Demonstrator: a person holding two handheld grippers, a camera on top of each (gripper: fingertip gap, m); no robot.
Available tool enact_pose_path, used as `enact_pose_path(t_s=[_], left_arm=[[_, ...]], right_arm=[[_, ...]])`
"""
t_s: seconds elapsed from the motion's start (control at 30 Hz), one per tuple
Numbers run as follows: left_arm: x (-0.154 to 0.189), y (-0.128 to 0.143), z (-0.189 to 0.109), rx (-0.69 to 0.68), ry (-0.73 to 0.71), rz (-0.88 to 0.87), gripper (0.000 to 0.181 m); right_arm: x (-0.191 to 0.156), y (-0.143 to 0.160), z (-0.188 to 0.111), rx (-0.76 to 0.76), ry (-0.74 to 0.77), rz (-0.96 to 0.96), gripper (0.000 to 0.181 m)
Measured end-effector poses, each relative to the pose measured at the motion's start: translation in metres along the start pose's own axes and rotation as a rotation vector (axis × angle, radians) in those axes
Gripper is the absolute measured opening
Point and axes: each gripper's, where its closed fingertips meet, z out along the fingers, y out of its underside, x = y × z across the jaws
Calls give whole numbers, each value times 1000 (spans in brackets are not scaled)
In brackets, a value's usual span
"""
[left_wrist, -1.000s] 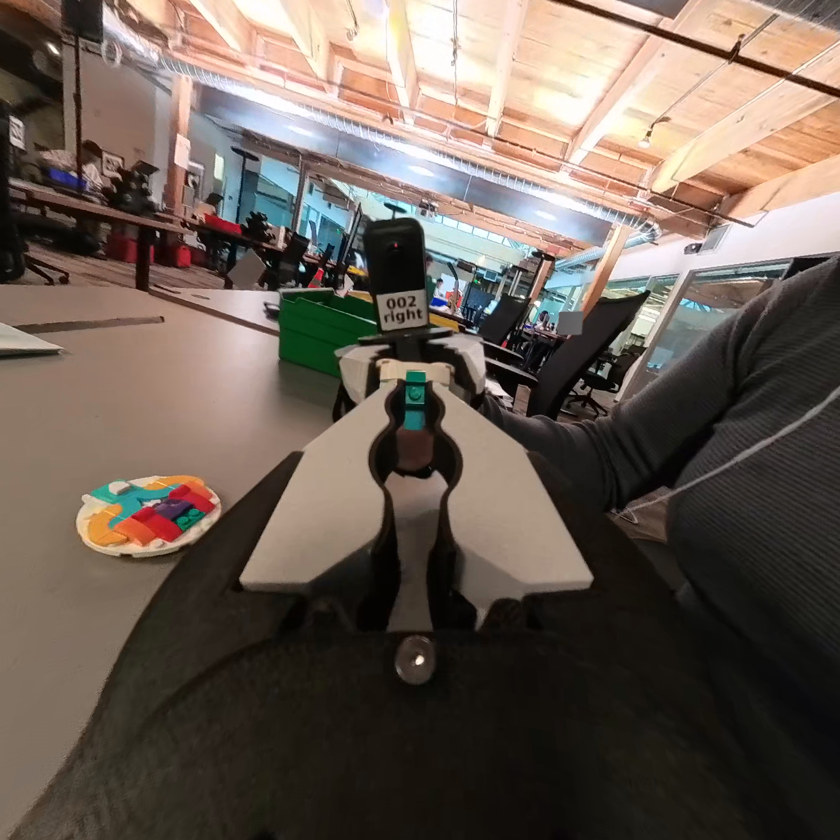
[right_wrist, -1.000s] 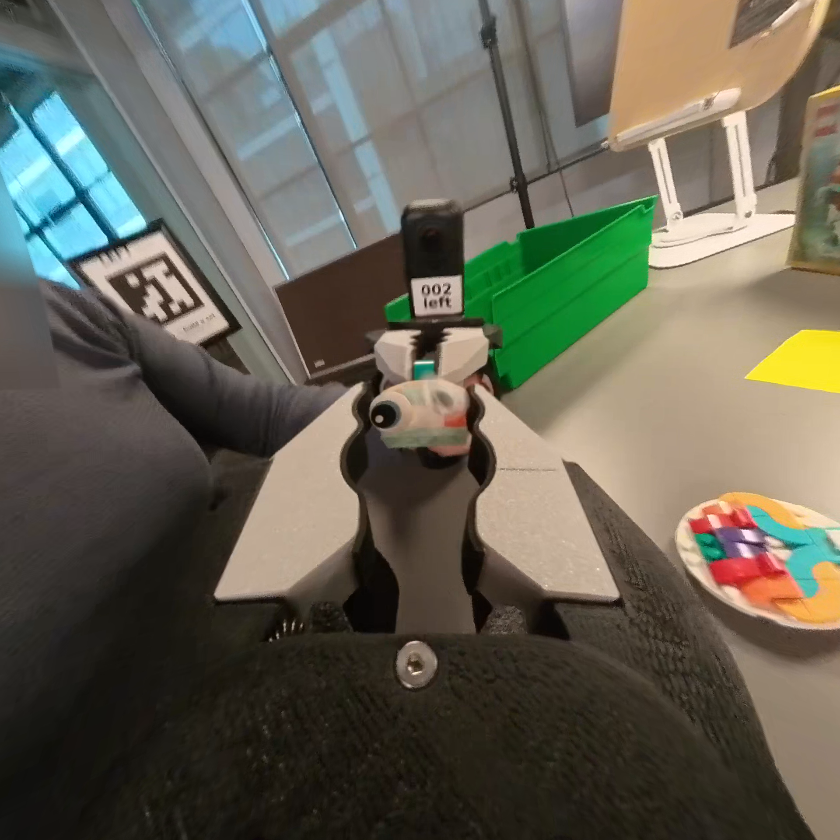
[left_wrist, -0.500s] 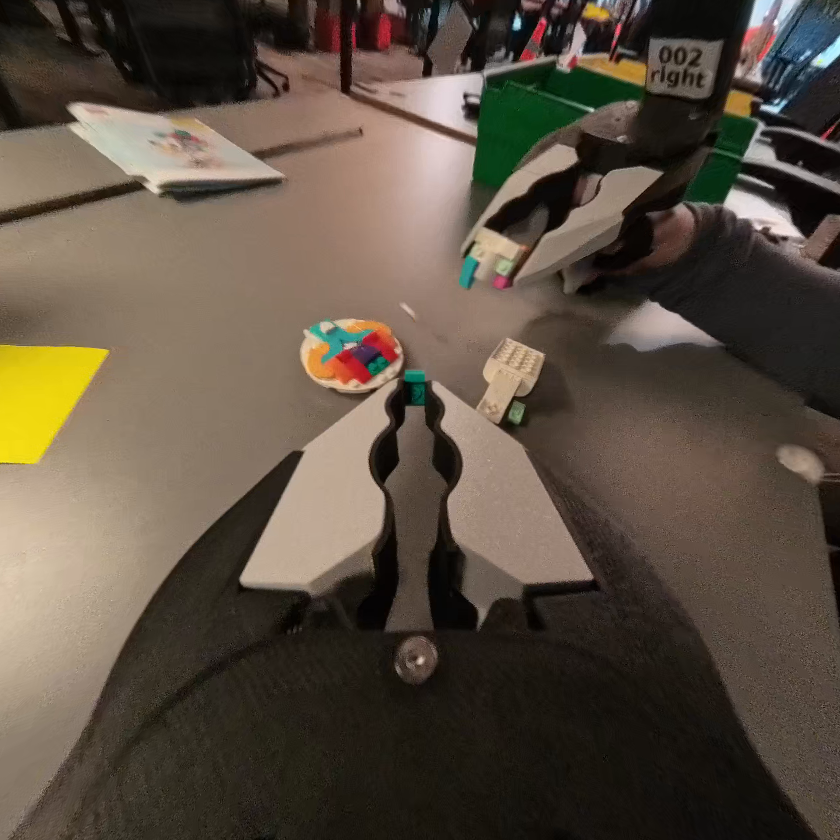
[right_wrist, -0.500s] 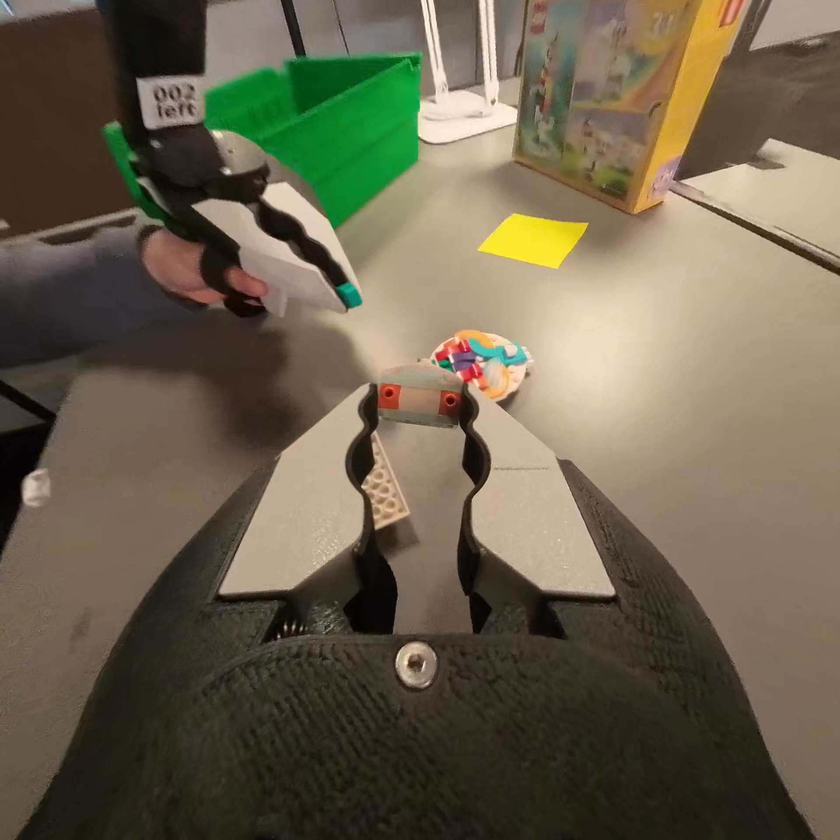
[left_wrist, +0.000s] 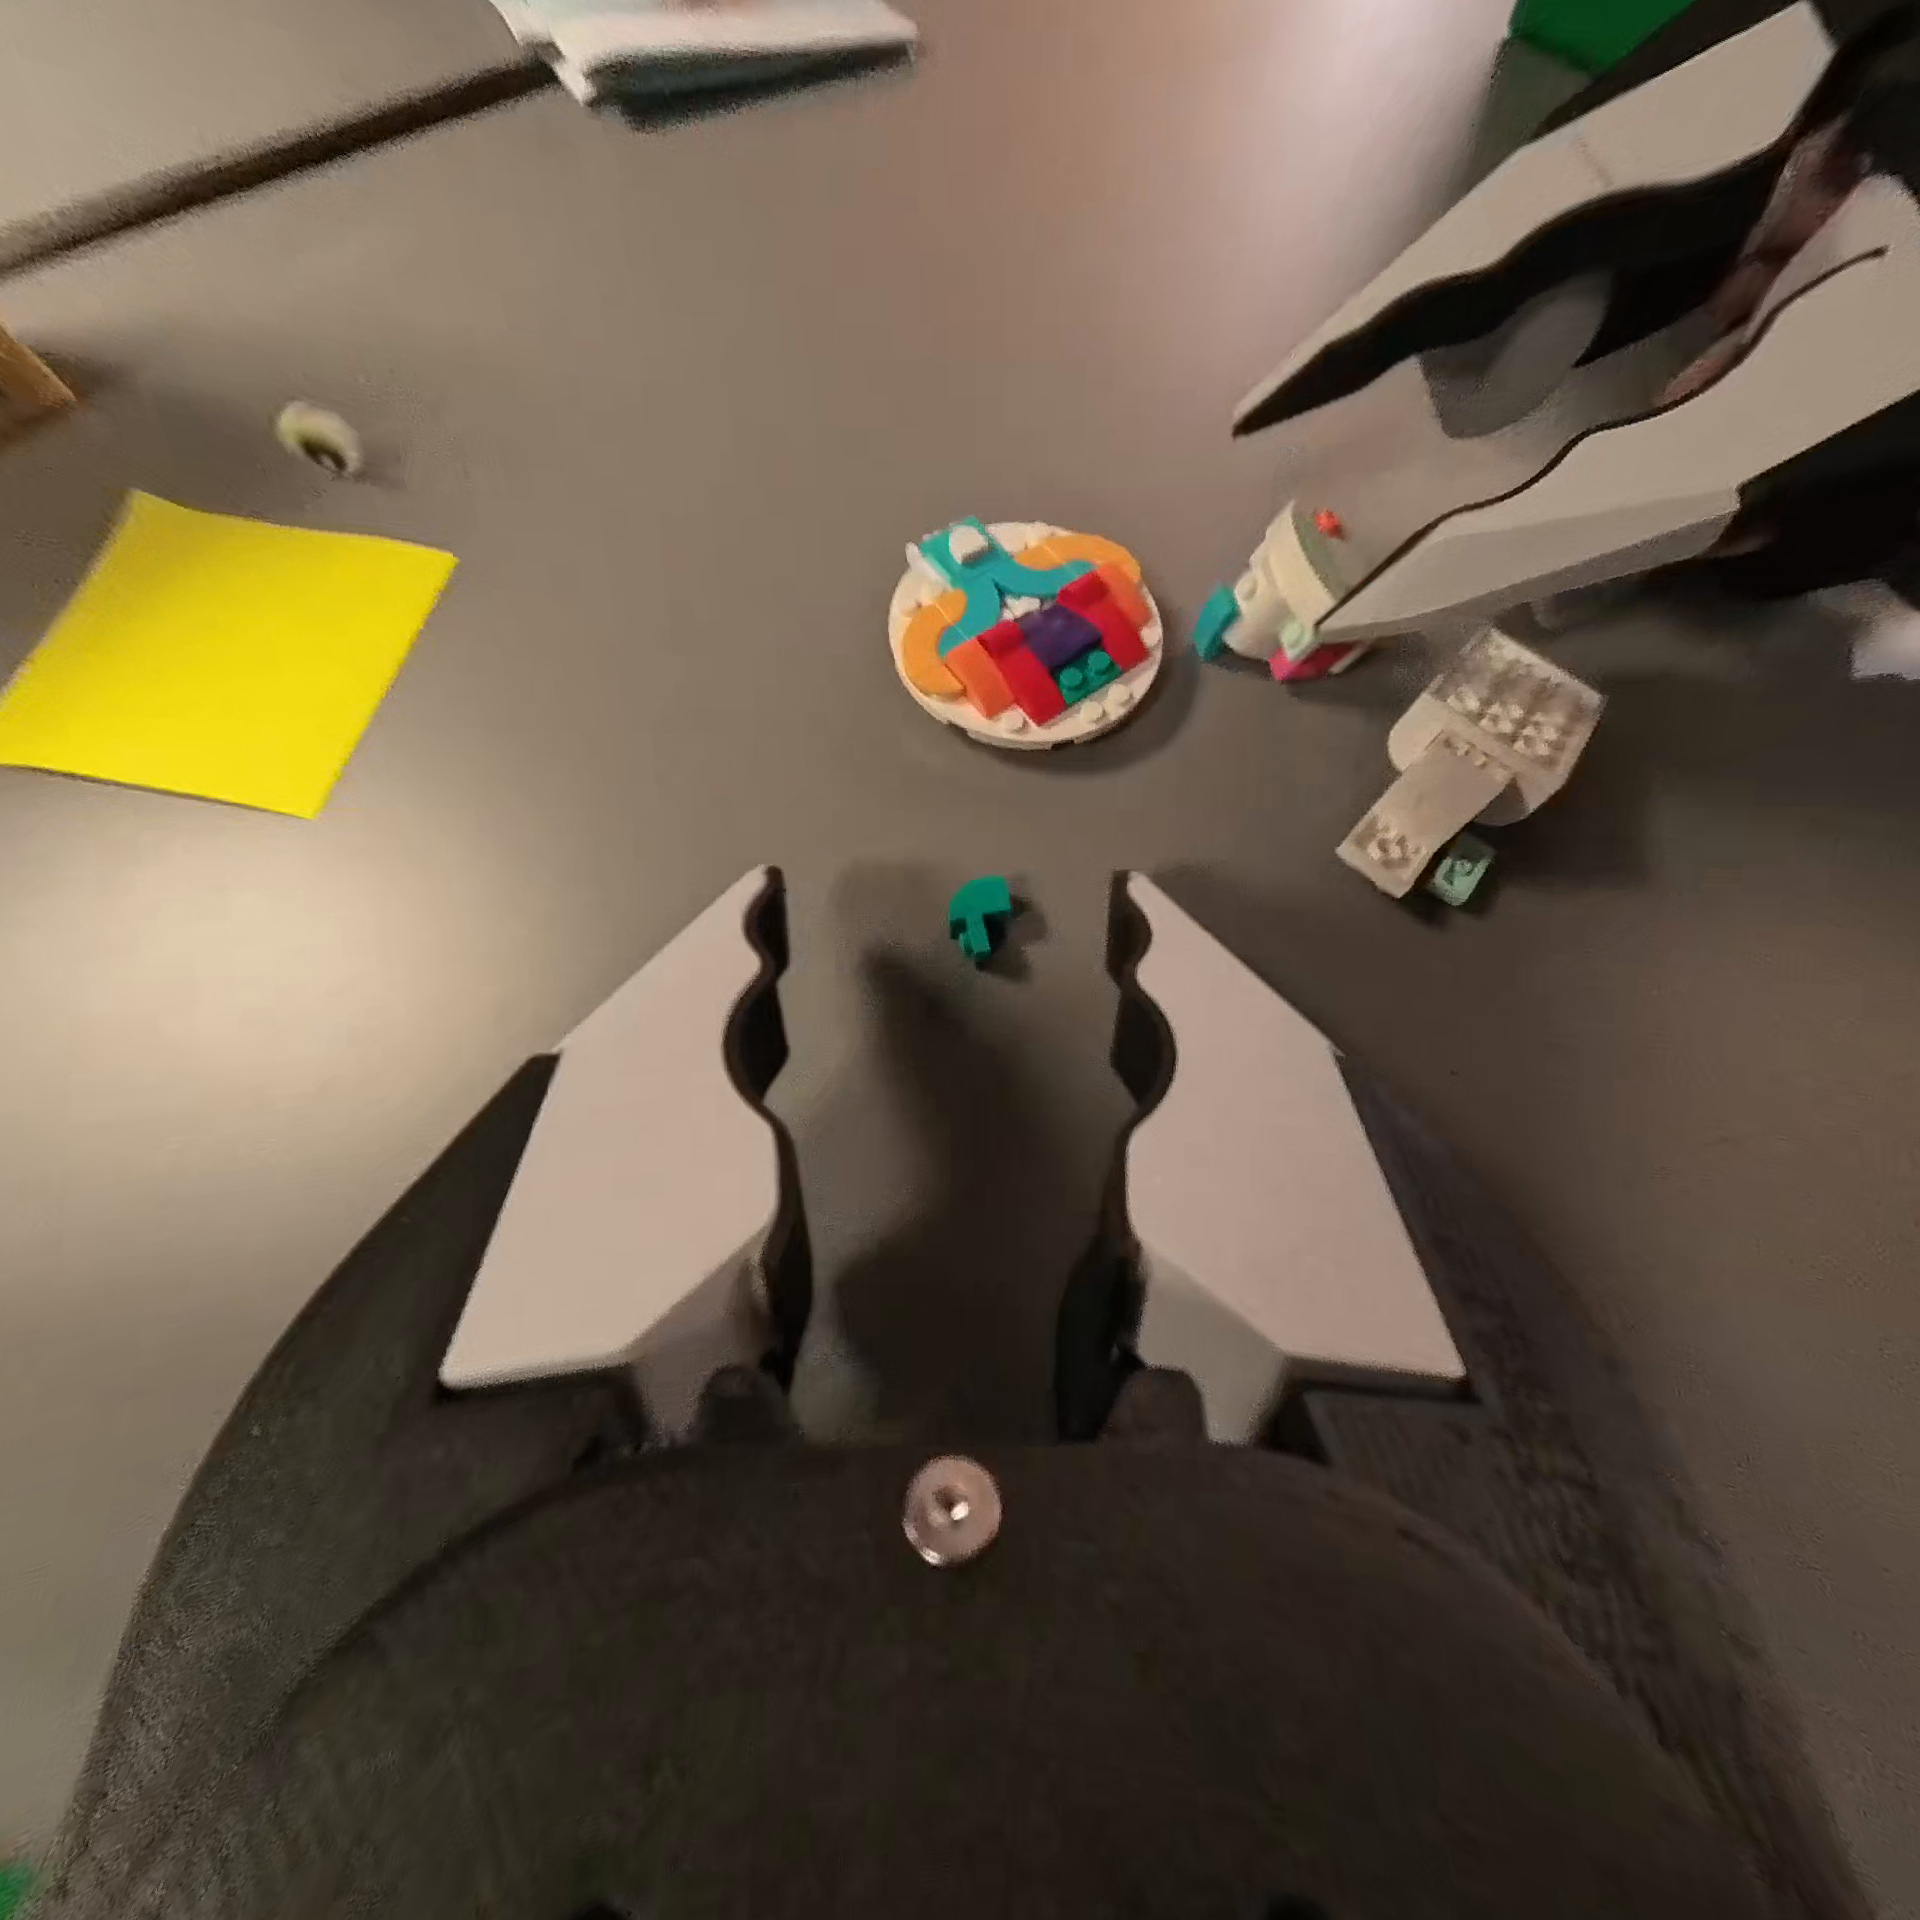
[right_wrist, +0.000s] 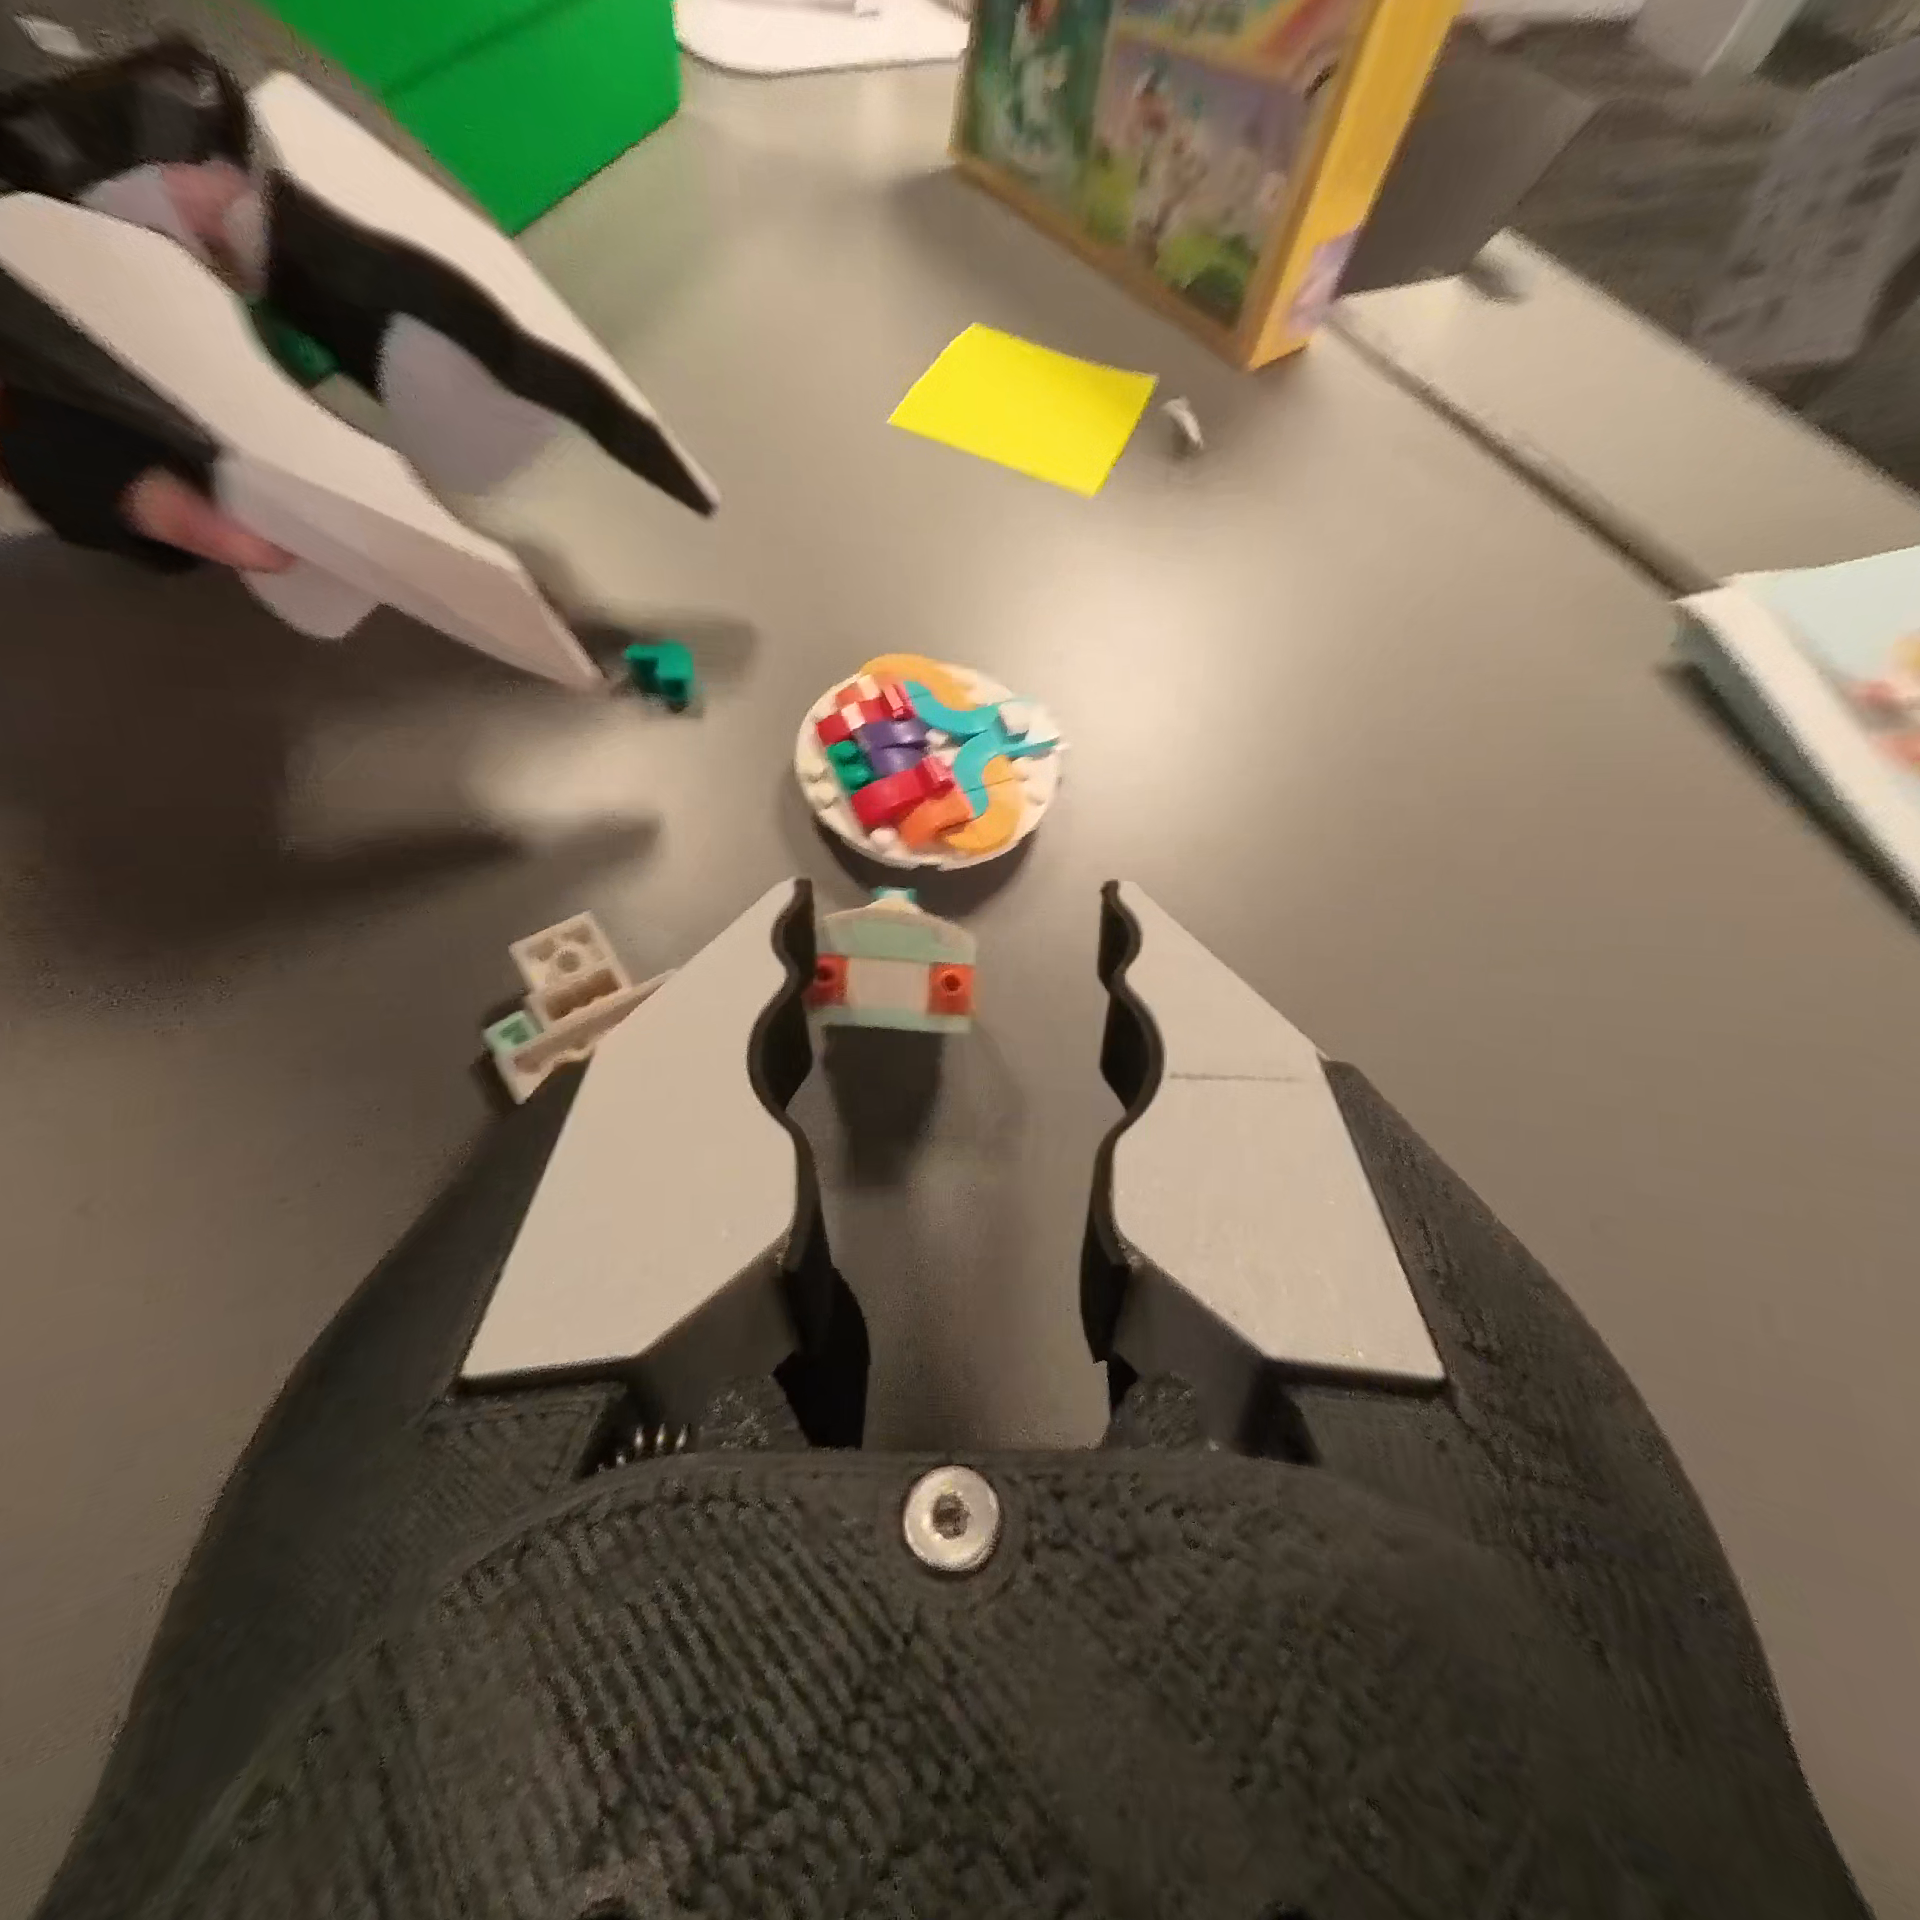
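Two grippers are seen over a grey table (left_wrist: 675, 312), both with jaws spread wide and nothing clamped. The left gripper (left_wrist: 943, 896) is held just above a small dark-green brick piece (left_wrist: 977, 914), which lies on the table between its fingertips, touching neither. The right gripper (right_wrist: 948, 906) is set about a small pale brick assembly (right_wrist: 896, 977) with teal trim and two red studs; the assembly sits close against the left finger, while the other finger stands well clear of it.

Bare table is found between the two grippers and the far edge, broken only by a round white brick plate (right_wrist: 928, 758) covered in red, orange, purple and teal pieces, just beyond the right gripper's tips. A tan plate assembly (right_wrist: 566, 992) lies beside that gripper's left finger, partly hidden by it. A yellow paper square (right_wrist: 1023, 416) is laid farther out, with a small pale round piece (left_wrist: 317, 442) near it. A table seam (right_wrist: 1558, 457) runs behind these.

Printing is borne by a yellow-edged picture box (right_wrist: 1195, 166) and a booklet (right_wrist: 1829, 707), both blurred. A green bin (right_wrist: 499, 94) stands at the far side
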Motion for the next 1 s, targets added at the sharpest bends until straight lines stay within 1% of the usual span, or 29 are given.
enact_pose_path(t_s=[0.03,0.1,0.17,0.2,0.3,0.37,0.43,0.5,0.57,0.6,0.67,0.73,0.8,0.9,1.0], left_arm=[[2,-5,-4,32,-2,18,65],[16,-23,-22,141,12,72,63],[41,-35,-50,257,43,105,62],[58,-35,-67,310,78,105,62],[109,-21,-126,444,179,114,57],[136,4,-157,449,233,126,56],[159,40,-177,377,282,149,54],[179,90,-185,218,310,194,47],[201,146,-181,7,376,181,39],[212,173,-177,-100,407,171,39],[226,213,-164,-249,418,177,37],[231,235,-148,-332,408,187,36],[233,247,-137,-402,402,172,36],[229,243,-131,-420,394,174,24],[229,254,-128,-539,410,215,24]], right_arm=[[6,-4,-2,28,44,-17,53],[16,-10,-9,81,131,-78,55],[22,-13,-15,121,196,-132,55],[24,-16,-18,145,220,-146,55],[31,-24,-28,215,265,-135,54],[33,-26,-30,241,264,-104,53],[36,-27,-32,251,266,-83,52],[37,-28,-33,263,273,-77,51],[37,-28,-35,269,277,-80,50],[37,-28,-35,271,275,-81,50],[37,-28,-35,270,278,-87,49],[36,-27,-34,262,281,-101,48],[34,-27,-33,252,284,-122,46],[29,-25,-30,234,275,-158,45],[27,-24,-27,216,270,-177,45]])
